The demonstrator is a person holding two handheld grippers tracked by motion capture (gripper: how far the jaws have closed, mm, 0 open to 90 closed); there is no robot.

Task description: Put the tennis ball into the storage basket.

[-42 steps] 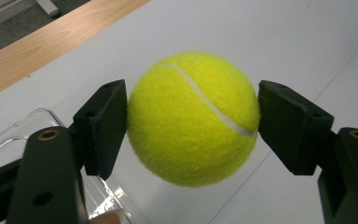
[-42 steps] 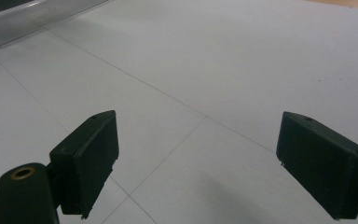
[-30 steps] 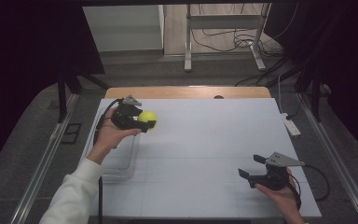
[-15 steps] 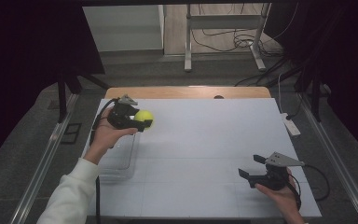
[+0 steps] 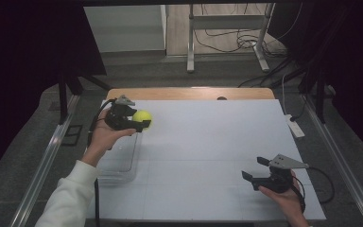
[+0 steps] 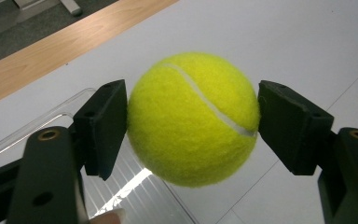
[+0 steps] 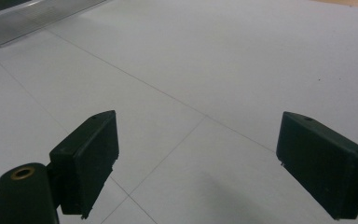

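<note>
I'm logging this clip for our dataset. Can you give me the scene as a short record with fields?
held: ball, yellow, between the jaws of the left gripper
ball height: off the table, above the far end of the tray
tray: clear plastic, at the table's left edge
right gripper: jaws wide apart, nothing between them, near the right front corner

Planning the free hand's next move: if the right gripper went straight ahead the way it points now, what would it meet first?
Probably nothing soon: the right gripper, jaws open and empty, points across the bare white table. The clear tray lies far off toward the left of its view, likely beside that line; depth is unclear.
</note>
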